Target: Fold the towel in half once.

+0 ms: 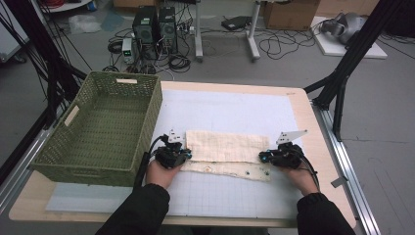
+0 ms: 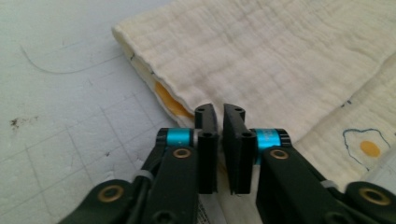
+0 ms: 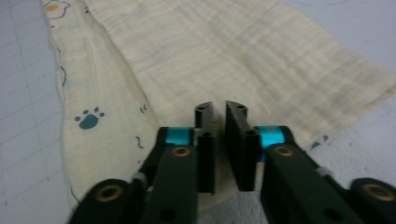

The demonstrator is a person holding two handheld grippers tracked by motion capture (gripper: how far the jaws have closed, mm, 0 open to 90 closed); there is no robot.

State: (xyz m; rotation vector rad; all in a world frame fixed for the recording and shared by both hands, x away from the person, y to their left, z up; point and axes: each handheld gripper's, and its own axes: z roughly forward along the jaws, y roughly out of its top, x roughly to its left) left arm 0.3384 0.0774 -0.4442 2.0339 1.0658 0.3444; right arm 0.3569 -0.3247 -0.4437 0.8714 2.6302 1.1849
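1. Left gripper [image 1: 182, 155]: it stood at the left end of the cloth [image 1: 227, 146], the landmark for every place below. In the left gripper view its jaws were drawn together to a thin slit, with no fabric visibly pinched between the pads.
2. Right gripper [image 1: 268, 157]: it stood at the cloth's right end, facing the left one across it. Its jaws were likewise together, a narrow gap left between them and nothing seen caught there.
3. Cloth: a cream muslin piece, lying flat on the counter [image 1: 303, 110] between the two grippers. It had been folded lengthwise; the upper layer covered most of the lower, leaving a printed strip [image 1: 230, 169] bare along the near edge.
4. Mat [image 1: 225, 105]: a pale gridded sheet beneath the cloth, extending past it on all sides.
5. Basket [image 1: 105, 127]: a green woven bin, empty, just beyond the cloth's left end.
6. Progress, as judged: one fold appeared complete. Further folds, and probably placing the cloth in the basket, remained.
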